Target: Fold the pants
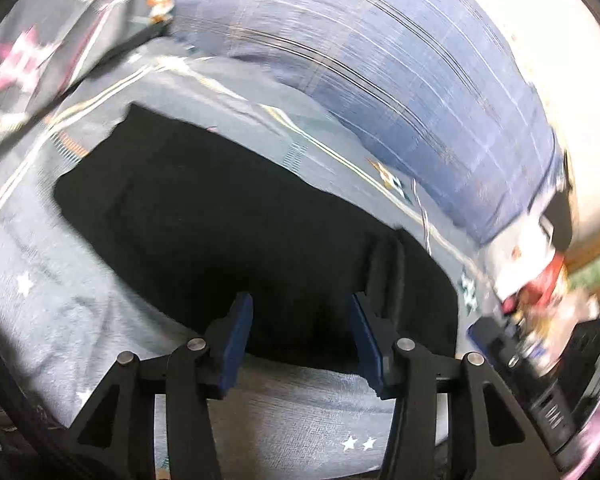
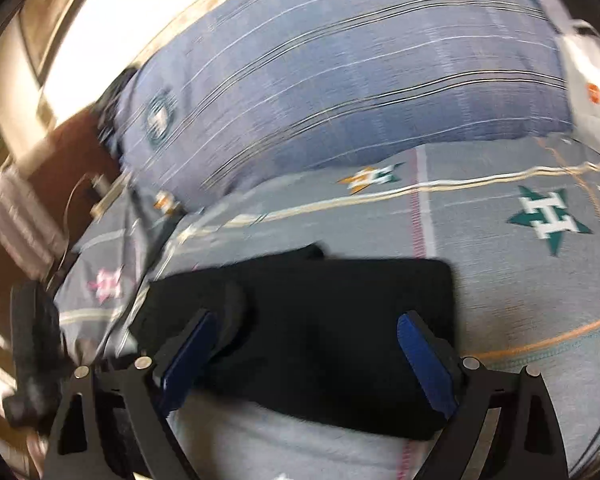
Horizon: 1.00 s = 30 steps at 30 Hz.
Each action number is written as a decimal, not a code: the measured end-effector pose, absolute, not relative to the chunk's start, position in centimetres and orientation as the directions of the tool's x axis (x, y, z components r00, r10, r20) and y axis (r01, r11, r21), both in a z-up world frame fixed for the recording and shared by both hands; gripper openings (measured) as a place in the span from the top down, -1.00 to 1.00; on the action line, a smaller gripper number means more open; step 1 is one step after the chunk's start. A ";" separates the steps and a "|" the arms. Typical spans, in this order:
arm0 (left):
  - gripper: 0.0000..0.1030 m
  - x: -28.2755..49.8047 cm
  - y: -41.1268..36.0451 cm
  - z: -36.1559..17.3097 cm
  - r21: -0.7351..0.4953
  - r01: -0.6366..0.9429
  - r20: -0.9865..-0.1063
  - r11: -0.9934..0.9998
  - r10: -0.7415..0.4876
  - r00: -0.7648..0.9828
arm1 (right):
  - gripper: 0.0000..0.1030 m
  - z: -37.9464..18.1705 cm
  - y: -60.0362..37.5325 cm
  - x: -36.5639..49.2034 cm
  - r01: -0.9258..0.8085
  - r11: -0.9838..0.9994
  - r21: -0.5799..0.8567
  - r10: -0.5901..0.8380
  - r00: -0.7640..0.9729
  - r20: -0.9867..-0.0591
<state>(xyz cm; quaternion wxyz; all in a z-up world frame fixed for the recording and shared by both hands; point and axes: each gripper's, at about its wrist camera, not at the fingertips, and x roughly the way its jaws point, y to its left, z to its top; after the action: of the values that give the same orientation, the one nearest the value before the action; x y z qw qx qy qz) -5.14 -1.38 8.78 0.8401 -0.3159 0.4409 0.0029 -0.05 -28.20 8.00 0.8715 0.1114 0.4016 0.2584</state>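
We hold the left gripper (image 1: 300,340) and right gripper (image 2: 308,360) open and empty above the pants (image 2: 320,312), since they lie folded on the bedsheet (image 2: 500,272).

Bedside clutter (image 1: 540,292) blurred; unidentifiable

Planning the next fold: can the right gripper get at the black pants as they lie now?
Probably yes. The right gripper is open and empty, pointing down at the folded black pants lying flat on the bedsheet. Nothing sits between its fingers and the cloth.
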 end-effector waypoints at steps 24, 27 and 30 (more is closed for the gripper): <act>-0.07 -4.4 8.3 4.8 -0.572 -0.562 -0.772 0.598 -0.159 0.616 | -0.37 3.1 -17.0 3.9 -0.470 0.711 0.523 0.674 0.243 -0.698; 0.21 -4.8 9.3 4.4 -0.607 -0.572 -0.750 0.551 -0.160 0.642 | -0.36 2.8 -17.5 4.3 -0.451 0.707 0.545 0.681 0.225 -0.697; 0.16 -5.2 10.3 4.2 -0.641 -0.570 -0.732 0.515 -0.185 0.656 | -0.36 2.7 -17.7 4.4 -0.436 0.700 0.565 0.690 0.209 -0.693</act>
<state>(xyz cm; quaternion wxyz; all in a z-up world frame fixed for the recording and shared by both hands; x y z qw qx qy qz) -5.18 10.31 4.16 0.7750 -0.4768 0.3958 0.1241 4.39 -17.69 2.66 0.7676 0.1242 0.5109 0.3665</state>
